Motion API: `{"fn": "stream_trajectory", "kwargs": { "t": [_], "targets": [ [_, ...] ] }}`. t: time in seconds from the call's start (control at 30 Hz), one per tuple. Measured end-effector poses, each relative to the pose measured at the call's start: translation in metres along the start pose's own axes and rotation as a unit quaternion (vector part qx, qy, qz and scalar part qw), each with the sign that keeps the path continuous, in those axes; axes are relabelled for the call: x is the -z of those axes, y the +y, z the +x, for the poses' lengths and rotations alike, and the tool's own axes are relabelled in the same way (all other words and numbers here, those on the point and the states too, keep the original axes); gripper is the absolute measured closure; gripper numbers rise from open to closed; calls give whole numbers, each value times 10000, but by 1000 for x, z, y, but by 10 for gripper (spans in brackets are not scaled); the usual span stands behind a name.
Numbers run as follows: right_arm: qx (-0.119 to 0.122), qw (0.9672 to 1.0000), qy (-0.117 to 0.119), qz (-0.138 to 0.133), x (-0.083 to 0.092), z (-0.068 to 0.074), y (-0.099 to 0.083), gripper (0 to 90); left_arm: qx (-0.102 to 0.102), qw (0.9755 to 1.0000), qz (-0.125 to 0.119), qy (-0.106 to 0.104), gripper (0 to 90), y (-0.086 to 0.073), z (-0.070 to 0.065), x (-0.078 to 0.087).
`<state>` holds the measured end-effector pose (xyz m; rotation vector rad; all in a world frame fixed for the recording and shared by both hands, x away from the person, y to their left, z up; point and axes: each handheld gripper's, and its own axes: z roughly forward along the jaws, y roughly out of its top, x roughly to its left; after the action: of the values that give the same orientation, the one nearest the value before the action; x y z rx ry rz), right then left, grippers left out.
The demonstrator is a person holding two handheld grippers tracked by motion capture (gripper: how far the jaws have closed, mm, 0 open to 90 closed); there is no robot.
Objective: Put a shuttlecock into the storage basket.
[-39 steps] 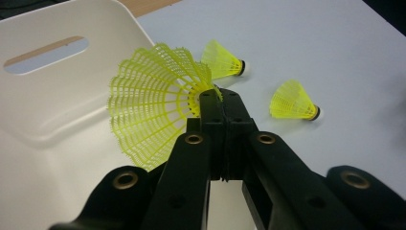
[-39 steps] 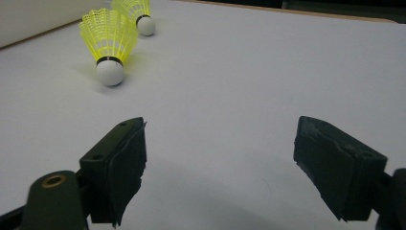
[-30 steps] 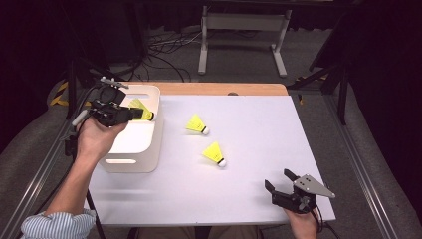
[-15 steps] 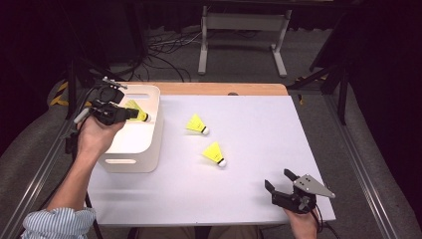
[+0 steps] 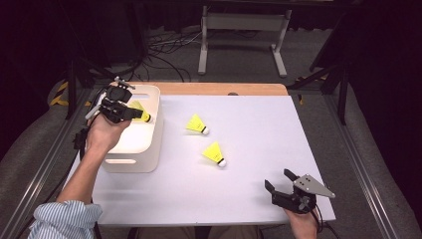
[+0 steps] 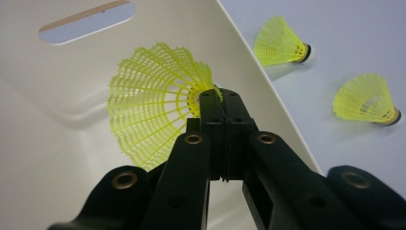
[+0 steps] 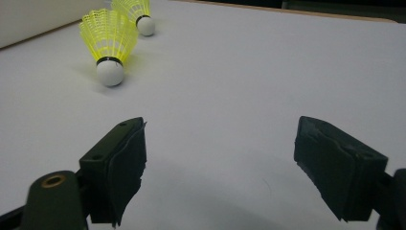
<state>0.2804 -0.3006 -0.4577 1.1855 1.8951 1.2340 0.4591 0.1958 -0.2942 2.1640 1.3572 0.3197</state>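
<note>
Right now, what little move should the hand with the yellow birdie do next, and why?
Probably open the left gripper and let go. Its jaws are shut on the yellow shuttlecock, which already hangs over the inside of the white bin, so it should drop in.

There are no words, numbers, labels or signs to read anywhere in these pictures.
</note>
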Motion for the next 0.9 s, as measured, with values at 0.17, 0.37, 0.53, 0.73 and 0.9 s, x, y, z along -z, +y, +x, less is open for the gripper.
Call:
{"fn": "stream_trajectory", "kwargs": {
  "t": [0.17,0.37,0.53,0.73,0.9],
  "targets": [
    [9,10000,0,12,0,0,0,188,32,9999,130,73,896,3,3,-10],
    [7,10000,8,15,0,0,0,188,73,9994,320,103,895,6,5,-22],
    [8,10000,11,24,0,0,0,188,76,9989,455,104,892,8,7,-30],
    [2,10000,20,14,0,0,0,188,70,9983,572,95,889,9,8,-37],
    [15,10000,22,27,-1,0,0,188,77,9978,650,59,888,9,8,-43]
  ]
}}
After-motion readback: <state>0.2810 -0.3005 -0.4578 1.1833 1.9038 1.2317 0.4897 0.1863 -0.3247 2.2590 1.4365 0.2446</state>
